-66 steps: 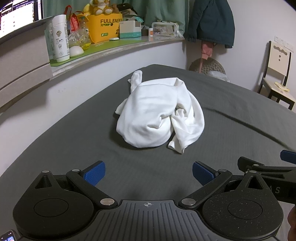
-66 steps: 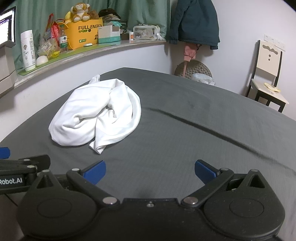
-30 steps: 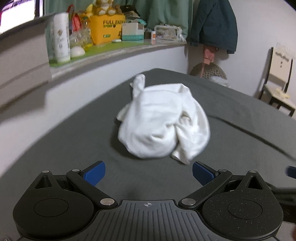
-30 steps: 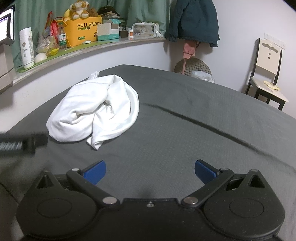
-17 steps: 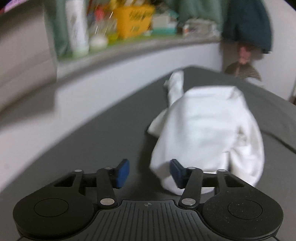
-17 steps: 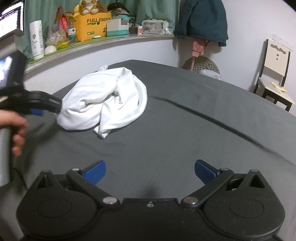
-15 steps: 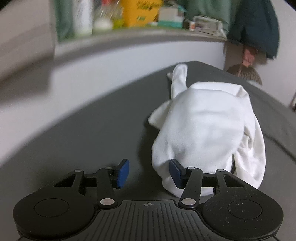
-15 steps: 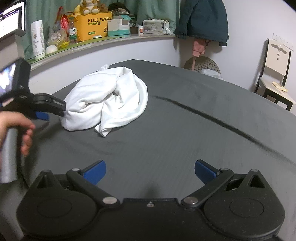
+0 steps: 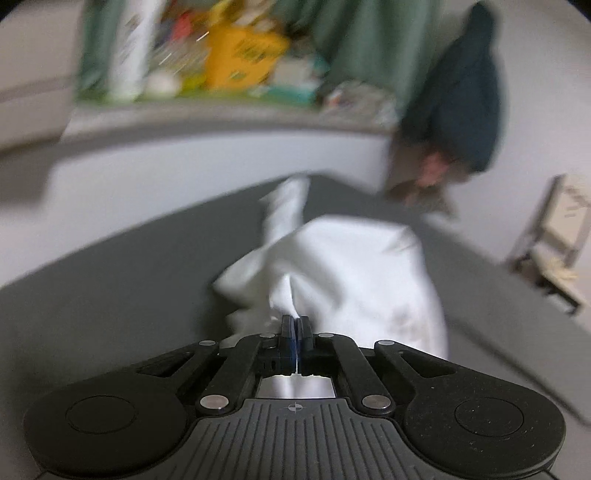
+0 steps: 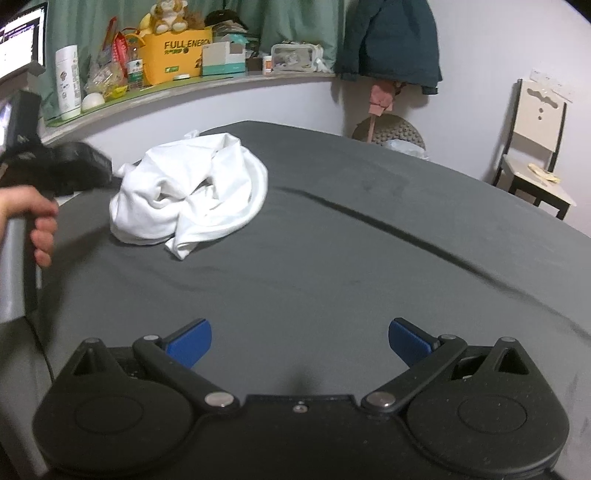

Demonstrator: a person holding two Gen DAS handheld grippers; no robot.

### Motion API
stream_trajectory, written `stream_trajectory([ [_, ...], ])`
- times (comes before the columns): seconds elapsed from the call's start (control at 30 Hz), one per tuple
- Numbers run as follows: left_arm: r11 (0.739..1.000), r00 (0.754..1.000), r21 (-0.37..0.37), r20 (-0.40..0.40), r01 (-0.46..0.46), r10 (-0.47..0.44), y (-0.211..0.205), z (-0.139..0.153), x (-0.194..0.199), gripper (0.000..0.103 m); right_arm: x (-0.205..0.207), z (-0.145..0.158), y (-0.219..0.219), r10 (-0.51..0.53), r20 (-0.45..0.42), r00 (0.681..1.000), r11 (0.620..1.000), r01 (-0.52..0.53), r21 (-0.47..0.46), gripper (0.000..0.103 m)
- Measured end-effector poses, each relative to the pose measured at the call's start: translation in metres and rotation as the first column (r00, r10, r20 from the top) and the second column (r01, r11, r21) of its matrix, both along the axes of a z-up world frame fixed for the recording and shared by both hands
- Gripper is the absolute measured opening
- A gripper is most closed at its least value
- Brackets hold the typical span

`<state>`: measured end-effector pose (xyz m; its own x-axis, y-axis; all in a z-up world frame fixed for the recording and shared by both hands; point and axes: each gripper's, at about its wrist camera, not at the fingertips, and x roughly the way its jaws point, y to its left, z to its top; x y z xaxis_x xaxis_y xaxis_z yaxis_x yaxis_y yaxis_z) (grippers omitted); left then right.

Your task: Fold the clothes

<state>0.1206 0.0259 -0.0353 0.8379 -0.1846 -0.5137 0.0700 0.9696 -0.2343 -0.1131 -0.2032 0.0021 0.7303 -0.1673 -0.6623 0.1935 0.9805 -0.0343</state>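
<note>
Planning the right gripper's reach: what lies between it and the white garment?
Only bare dark grey bedsheet, as the right wrist view shows. The right gripper is open, and the white garment lies ahead to its left.

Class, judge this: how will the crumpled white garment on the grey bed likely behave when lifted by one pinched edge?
The white garment lies in soft, loose folds, so it is probably floppy and will likely drape and unfurl. The left gripper pinches only a thin edge, which suggests light fabric.

A home bedroom — a bed (image 10: 369, 240) under a dark grey sheet, a cluttered shelf (image 10: 207, 83) with a plush toy (image 10: 168, 16) before green curtains (image 10: 295, 18), a hanging jacket (image 10: 391, 40) and a wooden chair (image 10: 535, 147) by the wall.
</note>
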Motion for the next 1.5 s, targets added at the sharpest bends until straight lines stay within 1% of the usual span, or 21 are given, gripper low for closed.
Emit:
stream_trajectory([
  [0.17, 0.967, 0.965, 0.005, 0.063, 0.255, -0.254, -0.057, 0.025, -0.033, 0.0, -0.02, 0.015, -0.022, -0.038, 0.02, 0.999, 0.999, 0.038, -0.034, 0.103],
  [0.3, 0.853, 0.849, 0.088, 0.085, 0.514, -0.521, -0.125, 0.03, -0.082, 0.0, -0.045, 0.024, -0.046, -0.096, 0.059, 0.994, 0.994, 0.099, -0.054, 0.103],
  [0.4, 0.786, 0.795, 0.232, 0.078, 0.573, -0.602, -0.169, 0.027, -0.114, 0.0, -0.062, 0.021, -0.065, -0.138, 0.062, 0.988, 0.99, 0.14, -0.029, 0.103],
  [0.43, 0.778, 0.793, 0.262, 0.067, 0.571, -0.605, -0.173, 0.027, -0.117, 0.0, -0.066, 0.018, -0.071, -0.147, 0.058, 0.987, 0.989, 0.149, -0.018, 0.103],
  [0.5, 0.799, 0.834, 0.313, 0.038, 0.513, -0.551, -0.169, 0.027, -0.112, 0.001, -0.072, 0.009, -0.078, -0.162, 0.048, 0.986, 0.987, 0.162, 0.004, 0.103],
  [0.63, 0.916, 0.962, 0.325, 0.057, 0.235, -0.267, -0.128, 0.036, -0.091, 0.013, -0.074, -0.005, -0.085, -0.166, 0.025, 0.986, 0.985, 0.165, 0.044, 0.103],
  [0.67, 0.933, 0.98, 0.324, 0.063, 0.158, -0.188, -0.116, 0.039, -0.085, 0.039, -0.075, -0.008, -0.085, -0.16, 0.019, 0.987, 0.986, 0.159, 0.052, 0.103],
  [0.7, 0.944, 0.992, 0.324, 0.083, 0.067, -0.099, -0.104, 0.043, -0.081, 0.085, -0.076, -0.01, -0.084, -0.154, 0.016, 0.988, 0.987, 0.153, 0.054, 0.103],
  [0.73, 0.946, 0.993, 0.324, 0.118, -0.019, -0.021, -0.093, 0.046, -0.076, 0.1, -0.077, -0.011, -0.084, -0.148, 0.015, 0.989, 0.988, 0.147, 0.054, 0.103],
  [0.77, 0.944, 0.988, 0.32, 0.152, -0.077, 0.029, -0.084, 0.046, -0.07, 0.103, -0.077, -0.011, -0.083, -0.143, 0.016, 0.99, 0.988, 0.142, 0.057, 0.103],
  [0.83, 0.941, 0.985, 0.316, 0.155, -0.118, 0.072, -0.071, 0.047, -0.058, 0.103, -0.079, -0.012, -0.085, -0.137, 0.02, 0.99, 0.988, 0.135, 0.069, 0.103],
  [0.97, 0.949, 0.997, 0.305, 0.037, -0.078, 0.07, -0.069, 0.023, -0.031, 0.103, -0.083, -0.014, -0.086, -0.135, 0.014, 0.991, 0.987, 0.133, 0.092, 0.103],
  [1.03, 0.963, 0.998, 0.267, -0.04, -0.037, 0.049, -0.072, 0.007, -0.019, 0.076, -0.084, -0.014, -0.088, -0.141, 0.008, 0.99, 0.986, 0.139, 0.089, 0.103],
  [1.07, 0.973, 0.996, 0.231, -0.081, -0.023, 0.043, -0.073, 0.0, -0.014, 0.026, -0.086, -0.013, -0.089, -0.148, 0.01, 0.989, 0.985, 0.147, 0.085, 0.103],
  [1.1, 0.981, 0.992, 0.194, -0.119, -0.018, 0.042, -0.073, -0.007, -0.008, 0.014, -0.087, -0.011, -0.09, -0.157, 0.013, 0.988, 0.984, 0.155, 0.082, 0.103],
  [1.2, 0.992, 0.993, 0.129, -0.115, 0.004, 0.011, -0.08, -0.009, -0.01, 0.006, -0.094, -0.001, -0.099, -0.199, 0.044, 0.979, 0.977, 0.194, 0.092, 0.103],
  [1.27, 0.989, 0.994, 0.104, -0.022, 0.104, -0.102, -0.098, 0.008, -0.028, 0.005, -0.1, 0.006, -0.107, -0.23, 0.07, 0.971, 0.969, 0.221, 0.111, 0.103],
  [1.33, 0.958, 0.957, 0.1, 0.091, 0.267, -0.276, -0.126, 0.031, -0.062, 0.005, -0.106, 0.014, -0.116, -0.254, 0.1, 0.962, 0.962, 0.24, 0.13, 0.103],
  [1.4, 0.883, 0.87, 0.118, 0.154, 0.455, -0.469, -0.16, 0.048, -0.105, 0.004, -0.116, 0.026, -0.128, -0.276, 0.143, 0.95, 0.956, 0.256, 0.142, 0.103],
  [1.43, 0.82, 0.804, 0.128, 0.162, 0.558, -0.573, -0.177, 0.051, -0.128, 0.004, -0.123, 0.032, -0.135, -0.295, 0.171, 0.94, 0.951, 0.272, 0.143, 0.103],
  [1.5, 0.623, 0.608, 0.149, 0.134, 0.768, -0.782, -0.212, 0.049, -0.177, 0.004, -0.138, 0.043, -0.151, -0.335, 0.226, 0.915, 0.94, 0.308, 0.145, 0.103],
])
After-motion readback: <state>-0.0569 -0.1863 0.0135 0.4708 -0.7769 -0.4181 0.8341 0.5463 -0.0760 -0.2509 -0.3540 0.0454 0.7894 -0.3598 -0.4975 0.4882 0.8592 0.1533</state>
